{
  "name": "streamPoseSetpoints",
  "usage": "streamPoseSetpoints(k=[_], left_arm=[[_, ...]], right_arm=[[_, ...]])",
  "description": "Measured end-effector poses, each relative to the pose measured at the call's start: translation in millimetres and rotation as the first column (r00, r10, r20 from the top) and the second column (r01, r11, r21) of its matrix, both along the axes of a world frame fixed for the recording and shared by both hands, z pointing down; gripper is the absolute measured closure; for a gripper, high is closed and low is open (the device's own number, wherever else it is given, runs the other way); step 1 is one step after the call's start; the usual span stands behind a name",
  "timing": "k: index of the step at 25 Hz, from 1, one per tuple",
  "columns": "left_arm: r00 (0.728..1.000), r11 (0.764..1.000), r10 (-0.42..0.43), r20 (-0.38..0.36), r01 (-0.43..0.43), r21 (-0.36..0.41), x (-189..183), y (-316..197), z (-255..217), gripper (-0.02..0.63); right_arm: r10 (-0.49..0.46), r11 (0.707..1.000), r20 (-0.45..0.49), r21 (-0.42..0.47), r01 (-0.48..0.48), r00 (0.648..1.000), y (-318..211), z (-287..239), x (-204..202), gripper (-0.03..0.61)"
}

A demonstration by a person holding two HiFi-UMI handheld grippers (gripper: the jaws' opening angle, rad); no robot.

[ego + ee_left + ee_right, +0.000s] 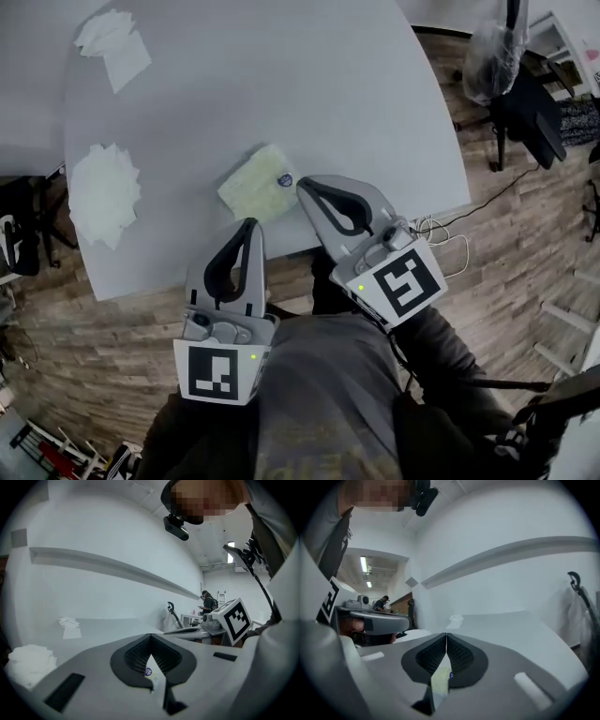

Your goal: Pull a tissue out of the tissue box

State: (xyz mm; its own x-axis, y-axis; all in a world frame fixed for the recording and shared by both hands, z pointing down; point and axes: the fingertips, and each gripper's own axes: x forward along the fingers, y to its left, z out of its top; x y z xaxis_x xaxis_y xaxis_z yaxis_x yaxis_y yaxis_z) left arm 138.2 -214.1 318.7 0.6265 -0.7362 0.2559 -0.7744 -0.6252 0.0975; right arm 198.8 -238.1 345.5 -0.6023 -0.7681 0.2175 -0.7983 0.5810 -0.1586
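The tissue pack point(255, 185) is a soft pale yellow-green packet with a small blue sticker, lying flat near the front edge of the grey table point(281, 84). My right gripper point(303, 186) is shut and empty, its tip right beside the pack's right corner. My left gripper point(250, 225) is also shut with nothing in it, just in front of the pack over the table's edge. In the left gripper view the pack point(153, 675) shows through the hollow behind the closed jaws point(150, 635). The right gripper view shows the pack point(439, 679) the same way, behind its closed tips point(446, 634).
A heap of loose white tissues point(101, 192) lies at the table's left, and a few more tissues point(113, 44) at the far left corner. A white cable point(448, 242) lies on the wooden floor to the right. A dark chair point(530, 112) and plastic bag point(487, 52) stand beyond.
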Motion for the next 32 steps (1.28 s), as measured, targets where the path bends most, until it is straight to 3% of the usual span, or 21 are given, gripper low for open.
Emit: streamPoseSetpoints(k=[4, 8, 13, 19, 22, 25, 32], left_arm=[[0.994, 0.994, -0.105, 0.009, 0.106, -0.033, 2.6, -23.0, 14.8, 0.615], [0.982, 0.980, -0.190, 0.008, 0.190, -0.049, -0.6, -42.0, 30.7, 0.615], [0.956, 0.954, -0.293, 0.007, 0.293, -0.059, -10.5, -55.2, 50.2, 0.615], [0.938, 0.935, -0.346, 0.005, 0.345, -0.081, -21.2, -59.8, 67.2, 0.615], [0.934, 0.930, -0.358, 0.003, 0.357, -0.086, -22.2, -60.5, 70.4, 0.615], [0.928, 0.925, -0.374, -0.004, 0.372, -0.075, -22.6, -63.4, 68.3, 0.615], [0.915, 0.915, -0.402, -0.024, 0.401, -0.038, -30.7, -64.5, 49.3, 0.615]], right_arm=[[-0.212, 0.977, -0.060, -0.024, 0.211, 0.975, -18.5, 26.0, -12.0, 0.537], [-0.367, 0.930, -0.156, -0.027, 0.367, 0.917, -34.3, 53.7, -20.9, 0.461], [-0.502, 0.863, -0.233, -0.063, 0.502, 0.833, -44.1, 89.3, -35.2, 0.453], [-0.579, 0.807, -0.330, -0.100, 0.582, 0.746, -40.2, 117.0, -46.0, 0.464], [-0.577, 0.805, -0.355, -0.094, 0.586, 0.735, -36.8, 117.3, -44.8, 0.561], [-0.579, 0.802, -0.339, -0.070, 0.594, 0.742, -34.0, 106.8, -45.8, 0.571], [-0.544, 0.835, -0.193, -0.031, 0.549, 0.817, -40.1, 53.9, -50.5, 0.574]])
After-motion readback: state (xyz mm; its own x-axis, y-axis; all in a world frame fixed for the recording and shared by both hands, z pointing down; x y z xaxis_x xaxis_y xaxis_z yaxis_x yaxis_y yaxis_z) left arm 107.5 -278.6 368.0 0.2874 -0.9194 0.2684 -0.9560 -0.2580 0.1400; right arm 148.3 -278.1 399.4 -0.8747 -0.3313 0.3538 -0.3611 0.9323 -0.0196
